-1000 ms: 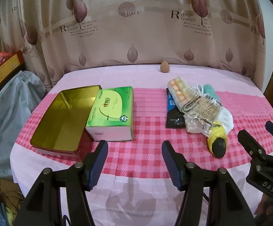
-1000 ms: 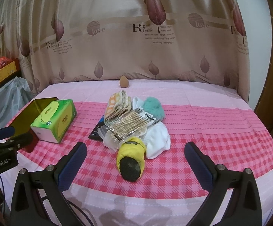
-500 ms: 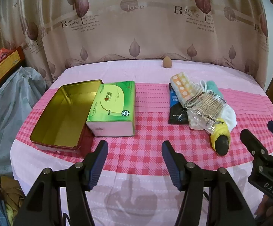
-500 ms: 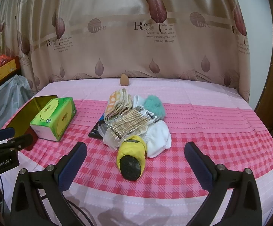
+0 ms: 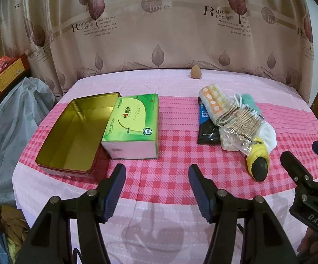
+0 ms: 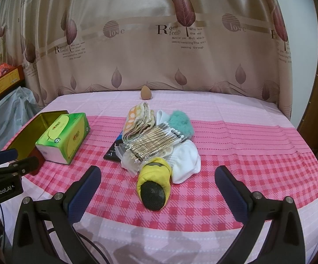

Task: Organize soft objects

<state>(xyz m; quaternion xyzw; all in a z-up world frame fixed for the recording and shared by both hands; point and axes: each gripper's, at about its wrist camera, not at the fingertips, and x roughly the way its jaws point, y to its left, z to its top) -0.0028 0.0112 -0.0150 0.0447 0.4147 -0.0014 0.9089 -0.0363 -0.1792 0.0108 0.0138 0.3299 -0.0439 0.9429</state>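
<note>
**With both tongs open, a heap of soft things waits beside a tissue box**

While both tongs hover above the near edge of a surface (image 5: 172,88) covered in pink checked cloth, nothing is held in either. The left tongs (image 5: 156,184) stand with their blue pads apart over bare cloth, just in front of the green tissue box (image 5: 132,125). The right tongs (image 6: 157,187) are spread wide, and a yellow and black sock (image 6: 155,184) lies on the cloth between and beyond their tips, untouched.

Taking the tissue box as landmark: a gold tin box (image 5: 71,132), open and empty inside, lies touching its left side. To its right, well apart, sits the heap of soft things. That heap holds a folded cloth with orange and yellow dots (image 6: 137,121), a clear packet of cotton swabs (image 6: 156,140) lying across the top, a fluffy teal item (image 6: 180,121), a white sock (image 6: 187,160) and a dark flat packet (image 5: 207,123) partly underneath. The yellow and black sock rests at the heap's near end. Far behind the tissue box and to the right, near a beige curtain (image 6: 159,44) printed with leaves, stands a small brown egg-shaped sponge (image 6: 146,92).
</note>
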